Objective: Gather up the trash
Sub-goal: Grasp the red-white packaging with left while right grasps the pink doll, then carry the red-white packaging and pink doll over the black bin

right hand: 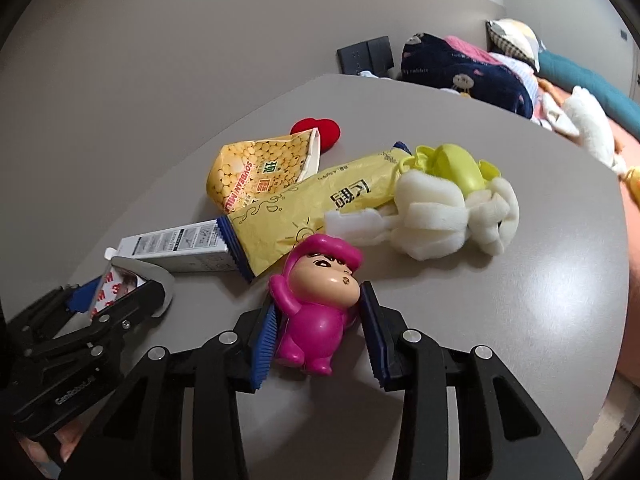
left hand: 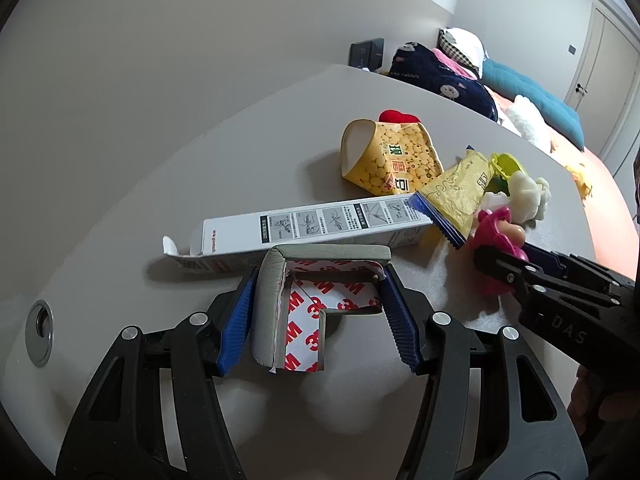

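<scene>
On the grey table (right hand: 520,300), my left gripper (left hand: 320,280) is shut on a grey foam corner guard (left hand: 272,304) backed with red-and-white tape; both blue pads press its sides. My right gripper (right hand: 319,296) is shut on a pink cartoon figurine (right hand: 316,320) that lies on the table, one pad on each flank. Just beyond lie a long white box (left hand: 320,220), a crumpled yellow wrapper (right hand: 304,208) with a blue edge and a flattened yellow soybean milk carton (right hand: 256,168). In the left wrist view the right gripper (left hand: 496,264) reaches in from the right.
A white foam puff with a green plastic piece (right hand: 448,216) lies right of the wrapper, and a red heart (right hand: 320,130) behind the carton. A round metal grommet (left hand: 40,332) is set in the table at left. A bed with piled bedding (left hand: 440,76) lies beyond the table's far edge.
</scene>
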A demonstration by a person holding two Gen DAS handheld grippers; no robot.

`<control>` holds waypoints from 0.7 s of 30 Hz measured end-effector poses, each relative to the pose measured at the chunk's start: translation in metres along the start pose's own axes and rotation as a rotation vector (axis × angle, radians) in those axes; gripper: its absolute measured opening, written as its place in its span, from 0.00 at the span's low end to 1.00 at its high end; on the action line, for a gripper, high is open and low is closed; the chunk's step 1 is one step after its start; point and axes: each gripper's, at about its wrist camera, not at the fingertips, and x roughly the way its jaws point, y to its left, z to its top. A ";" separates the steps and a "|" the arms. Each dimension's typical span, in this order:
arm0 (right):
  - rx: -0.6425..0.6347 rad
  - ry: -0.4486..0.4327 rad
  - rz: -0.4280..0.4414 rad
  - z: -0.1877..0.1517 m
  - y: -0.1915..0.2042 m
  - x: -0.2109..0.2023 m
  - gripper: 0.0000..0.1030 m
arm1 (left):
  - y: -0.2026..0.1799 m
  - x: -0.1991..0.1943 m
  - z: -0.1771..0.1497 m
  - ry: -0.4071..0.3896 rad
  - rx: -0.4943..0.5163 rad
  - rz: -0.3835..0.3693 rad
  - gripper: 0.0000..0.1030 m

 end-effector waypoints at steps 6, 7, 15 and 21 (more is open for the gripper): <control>0.007 -0.005 0.007 -0.013 -0.006 -0.019 0.39 | -0.006 -0.015 -0.009 -0.009 -0.002 0.008 0.57; 0.012 -0.009 0.011 -0.017 -0.007 -0.026 0.39 | -0.008 -0.018 -0.011 -0.011 0.000 0.008 0.57; 0.011 -0.045 0.017 -0.034 -0.016 -0.066 0.39 | -0.025 -0.043 -0.030 -0.023 -0.006 -0.011 0.57; 0.011 -0.081 0.008 -0.052 -0.024 -0.103 0.39 | -0.045 -0.062 -0.045 -0.035 0.002 -0.034 0.57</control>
